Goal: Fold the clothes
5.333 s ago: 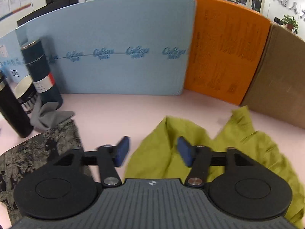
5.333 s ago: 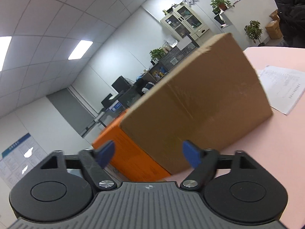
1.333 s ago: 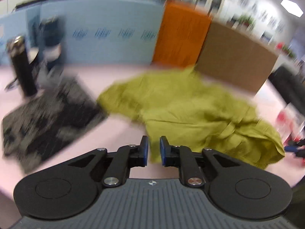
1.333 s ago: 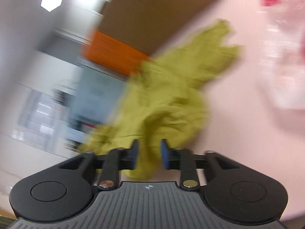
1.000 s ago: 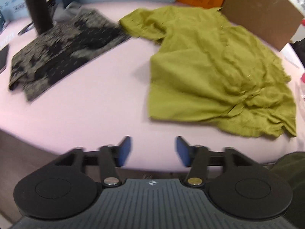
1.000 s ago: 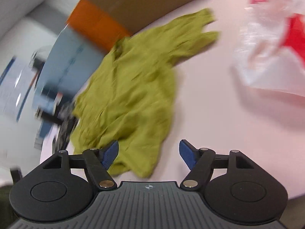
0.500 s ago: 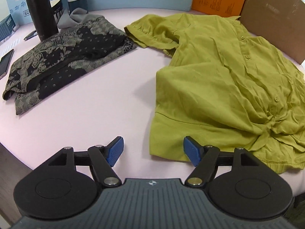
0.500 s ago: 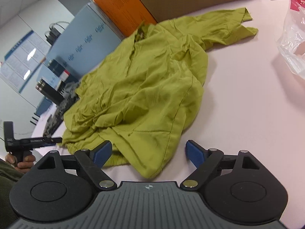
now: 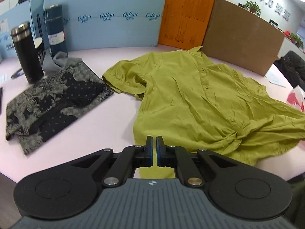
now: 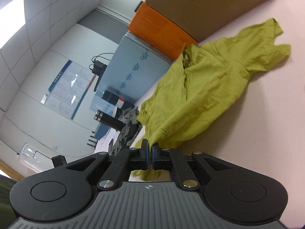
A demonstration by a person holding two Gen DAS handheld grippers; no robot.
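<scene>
Both tools [image 9: 154, 143] [image 10: 149, 148] pinch the green shirt's [image 9: 200, 103] [image 10: 200, 95] hem.

The left wrist view sits low at the near edge of the bench [image 9: 99, 131], level, facing the blue panel [image 9: 114, 19] at upper centre; the right wrist view is rolled steeply, close above the bench [image 10: 247, 133]; both 2 views share the green shirt [image 9: 190, 99] [image 10: 200, 95].

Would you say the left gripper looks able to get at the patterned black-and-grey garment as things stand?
Probably not at once: the left gripper is shut on the green shirt hem. The patterned garment lies apart to its left, with bare pink table between.
</scene>
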